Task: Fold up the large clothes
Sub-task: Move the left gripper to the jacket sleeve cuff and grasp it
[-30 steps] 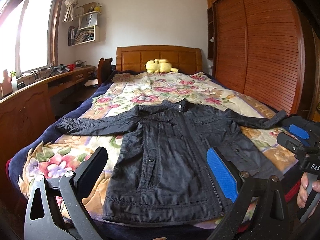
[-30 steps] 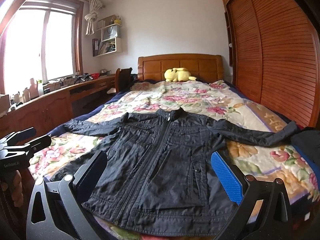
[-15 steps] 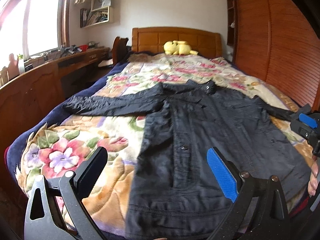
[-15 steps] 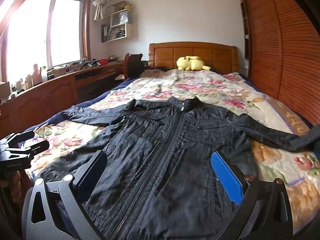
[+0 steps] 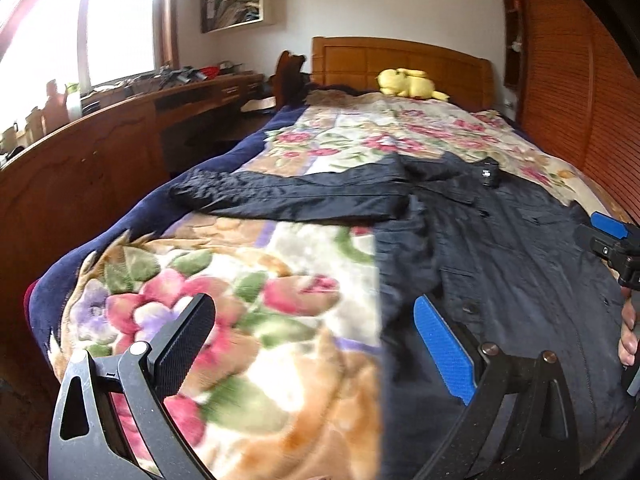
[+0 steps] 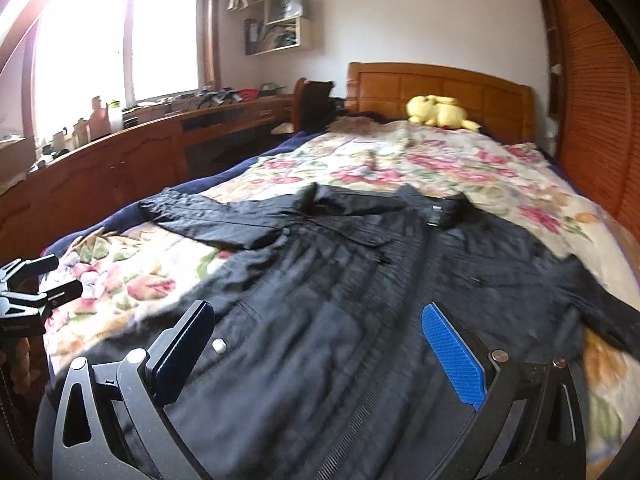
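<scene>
A dark navy jacket (image 5: 500, 264) lies flat and front-up on the floral bedspread (image 5: 248, 280), sleeves spread to both sides; it also shows in the right wrist view (image 6: 360, 288). My left gripper (image 5: 316, 344) is open and empty, low over the bedspread beside the jacket's left hem edge. My right gripper (image 6: 320, 344) is open and empty, just above the jacket's lower front. The right gripper also shows at the right edge of the left wrist view (image 5: 612, 240), the left one at the left edge of the right wrist view (image 6: 28, 288).
A yellow plush toy (image 5: 406, 82) sits by the wooden headboard (image 6: 440, 84). A long wooden desk (image 5: 100, 152) with clutter runs along the left under the window. A slatted wooden wardrobe (image 5: 580, 80) stands along the right.
Both grippers have moved forward and down toward the bed. The left one has shifted left over the bedspread; the right one is now low over the jacket's lower front. Jaws stay open.
</scene>
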`<action>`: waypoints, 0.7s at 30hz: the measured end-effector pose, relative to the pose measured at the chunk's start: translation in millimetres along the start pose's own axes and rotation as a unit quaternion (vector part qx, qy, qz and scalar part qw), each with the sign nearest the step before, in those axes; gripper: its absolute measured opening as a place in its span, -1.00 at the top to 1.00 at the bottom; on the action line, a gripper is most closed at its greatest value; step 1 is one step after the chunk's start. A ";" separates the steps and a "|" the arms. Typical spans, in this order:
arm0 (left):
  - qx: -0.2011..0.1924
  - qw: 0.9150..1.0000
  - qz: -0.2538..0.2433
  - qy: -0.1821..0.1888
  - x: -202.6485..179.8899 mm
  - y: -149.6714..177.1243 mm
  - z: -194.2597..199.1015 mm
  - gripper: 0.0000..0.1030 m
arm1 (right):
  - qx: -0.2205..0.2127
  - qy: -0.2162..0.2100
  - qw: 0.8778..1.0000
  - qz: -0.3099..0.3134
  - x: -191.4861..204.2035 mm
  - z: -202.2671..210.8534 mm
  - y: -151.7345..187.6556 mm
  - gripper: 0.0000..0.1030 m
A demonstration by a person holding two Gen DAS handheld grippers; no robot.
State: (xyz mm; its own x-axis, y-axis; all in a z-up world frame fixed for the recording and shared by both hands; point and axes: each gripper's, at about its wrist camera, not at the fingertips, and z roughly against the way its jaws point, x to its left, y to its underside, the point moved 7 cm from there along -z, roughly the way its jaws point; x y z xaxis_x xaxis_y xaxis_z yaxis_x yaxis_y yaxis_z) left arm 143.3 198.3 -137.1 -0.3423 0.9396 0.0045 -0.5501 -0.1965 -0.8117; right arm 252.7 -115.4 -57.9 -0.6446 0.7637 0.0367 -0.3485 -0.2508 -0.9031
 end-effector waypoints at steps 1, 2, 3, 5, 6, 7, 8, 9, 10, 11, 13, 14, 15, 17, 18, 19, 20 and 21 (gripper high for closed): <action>0.003 1.000 0.003 -0.004 5.7 -1.6 -4.1 -0.94 | 0.000 -0.008 1.000 0.001 2.7 -7.1 -3.1 -1.00; 0.007 1.000 0.007 -0.007 12.9 -3.7 -9.8 -0.94 | 0.003 -0.013 1.000 0.003 4.7 -15.5 -5.2 -1.00; 0.009 1.000 0.009 -0.009 17.7 -5.4 -13.7 -0.94 | 0.005 -0.017 1.000 0.006 6.5 -25.6 -7.2 -1.00; 0.014 1.000 0.014 -0.012 28.0 -9.4 -22.4 -0.94 | 0.014 -0.023 1.000 0.014 9.0 -47.2 -6.4 -1.00; 0.015 1.000 0.017 -0.013 34.2 -12.0 -27.6 -0.94 | 0.018 -0.024 0.999 0.018 10.3 -58.4 -5.3 -1.00; 0.017 1.000 0.020 -0.014 39.0 -13.6 -32.0 -0.94 | 0.022 -0.022 0.999 0.024 13.7 -69.5 -2.6 -1.00; 0.020 0.999 0.025 -0.013 45.1 -15.1 -38.1 -0.94 | 0.029 -0.023 0.999 0.031 15.3 -79.5 1.5 -1.00; 0.023 0.999 0.027 -0.011 48.6 -15.9 -42.3 -0.94 | 0.039 -0.028 0.998 0.035 16.7 -88.7 8.7 -1.00; 0.027 0.999 0.028 -0.010 52.9 -16.5 -47.6 -0.94 | 0.049 -0.036 0.997 0.037 17.7 -94.8 15.0 -1.00; 0.032 0.999 0.026 -0.012 58.0 -16.9 -54.5 -0.94 | 0.060 -0.043 0.997 0.038 18.9 -100.7 21.7 -1.00; 0.040 0.999 0.022 -0.020 66.2 -18.2 -64.6 -0.94 | 0.078 -0.056 0.995 0.033 15.3 -105.8 30.4 -1.00; 0.043 0.999 0.020 -0.020 70.5 -19.8 -70.6 -0.94 | 0.081 -0.062 0.994 0.027 12.3 -106.0 31.0 -1.00; 0.047 0.999 0.018 -0.020 73.8 -21.7 -74.7 -0.94 | 0.078 -0.068 0.994 0.019 8.7 -102.0 30.2 -1.00; 0.052 0.998 0.018 -0.018 81.9 -27.4 -86.7 -0.94 | 0.074 -0.075 0.994 0.008 2.8 -99.1 28.3 -1.00; 0.055 0.998 0.019 -0.018 86.3 -30.2 -92.0 -0.94 | 0.074 -0.079 0.994 0.002 0.6 -98.0 28.7 -1.00; 0.057 0.998 0.021 -0.018 91.0 -33.7 -98.0 -0.94 | 0.074 -0.081 0.994 -0.001 -0.6 -99.4 28.1 -1.00; 0.057 0.998 0.023 -0.017 95.3 -37.3 -103.1 -0.94 | 0.074 -0.082 0.994 -0.004 -4.0 -101.0 28.0 -1.00; 0.057 0.998 0.025 -0.017 99.7 -41.3 -108.9 -0.94 | 0.074 -0.085 0.994 -0.007 -6.5 -101.3 27.9 -1.00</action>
State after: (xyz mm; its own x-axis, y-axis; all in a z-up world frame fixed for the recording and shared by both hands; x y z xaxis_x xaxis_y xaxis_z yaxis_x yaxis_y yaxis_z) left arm 214.8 330.7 -166.7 -0.3962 0.9180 -0.0135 -0.6136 -0.2757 -0.7399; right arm 316.1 -67.1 -126.6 -0.7407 0.6589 0.1314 -0.4459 -0.3358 -0.8297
